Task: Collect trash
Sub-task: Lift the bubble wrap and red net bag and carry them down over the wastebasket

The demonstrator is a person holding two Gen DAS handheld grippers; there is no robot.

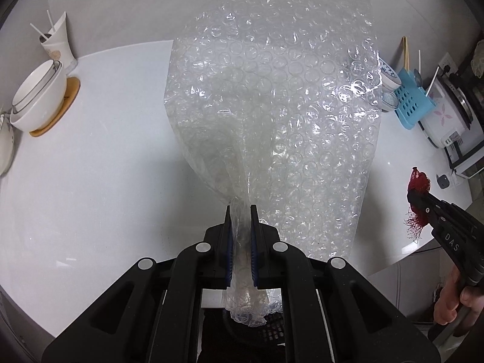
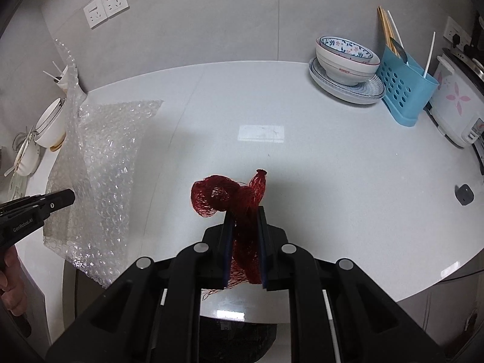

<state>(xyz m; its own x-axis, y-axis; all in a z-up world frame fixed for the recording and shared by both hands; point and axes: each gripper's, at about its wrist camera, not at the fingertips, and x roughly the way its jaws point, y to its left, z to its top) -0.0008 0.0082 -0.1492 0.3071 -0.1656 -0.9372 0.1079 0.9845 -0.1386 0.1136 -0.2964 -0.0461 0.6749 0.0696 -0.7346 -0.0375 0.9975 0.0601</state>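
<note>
My left gripper (image 1: pixel 241 211) pinches the bubble wrap (image 1: pixel 272 106), my right gripper (image 2: pixel 245 211) the red mesh netting (image 2: pixel 225 196); next, I judge, a bin.

A sheet of clear, shiny bubble wrap (image 1: pixel 272 115), its plastic blisters catching the light, hung crumpled over a smooth, glossy white countertop (image 2: pixel 302 166) that mirrored the lamps above. A wad of red mesh netting (image 2: pixel 230 199) looked coarse and stringy, likely plastic, between matt black plastic gripper fingers (image 2: pixel 262 242) with dull silver metal rivets. Glazed ceramic bowls (image 2: pixel 348 57) gleamed beside a perforated blue plastic caddy (image 2: pixel 402 90); a white bowl (image 1: pixel 39 96) sat on a wooden coaster (image 1: pixel 65 103).
</note>
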